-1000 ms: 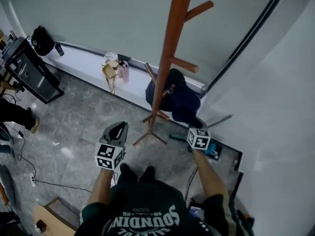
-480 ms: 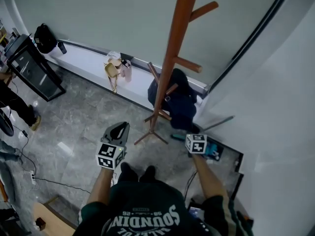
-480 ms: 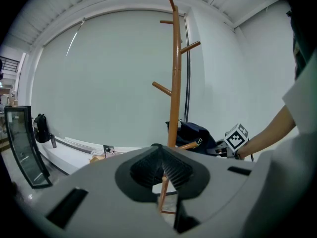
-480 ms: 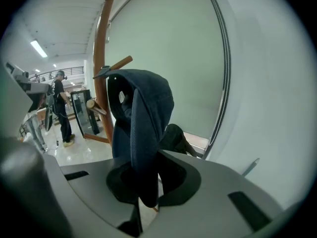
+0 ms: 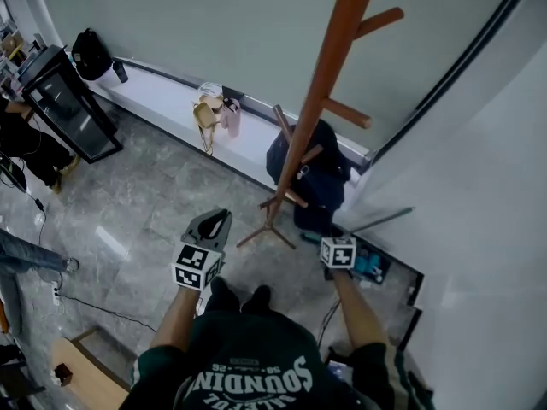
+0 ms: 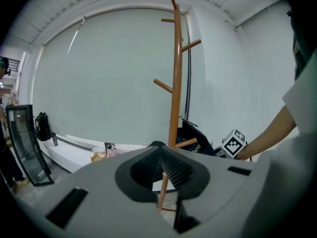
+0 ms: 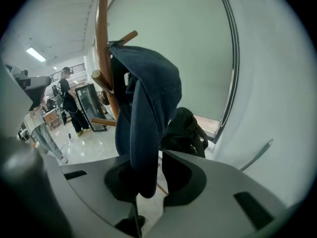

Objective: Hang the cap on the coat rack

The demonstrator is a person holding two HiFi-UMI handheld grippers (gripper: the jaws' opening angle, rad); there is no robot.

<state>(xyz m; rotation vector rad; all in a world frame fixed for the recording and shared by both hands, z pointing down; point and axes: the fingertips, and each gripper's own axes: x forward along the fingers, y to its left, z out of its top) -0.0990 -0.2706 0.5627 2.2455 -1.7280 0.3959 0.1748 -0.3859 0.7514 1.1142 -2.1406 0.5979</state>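
Since a second ago my right tongs (image 5: 335, 244) have sunk and drawn back a little from the rack (image 5: 329, 84), and their jaws have just been opening. In the head view the cap (image 5: 325, 156) sits just ahead of these tongs, against the pole. My left tongs (image 5: 209, 229) hang well off to the other side, so the right hand is much the nearer.

In the left gripper view the left tongs (image 6: 161, 157) are closed tip to tip with nothing in them. The rack (image 6: 176, 83) stands straight ahead and the cap (image 6: 195, 139) ahead and to the right.

In the right gripper view the cap (image 7: 146, 113) hangs from a peg (image 7: 126, 37) up ahead, long axis straight down. Its lower edge dips between the jaws of the right tongs (image 7: 148, 182). They stand partly apart, with a gap on the right, so I judge the cap released. Backing out must not drag that edge.
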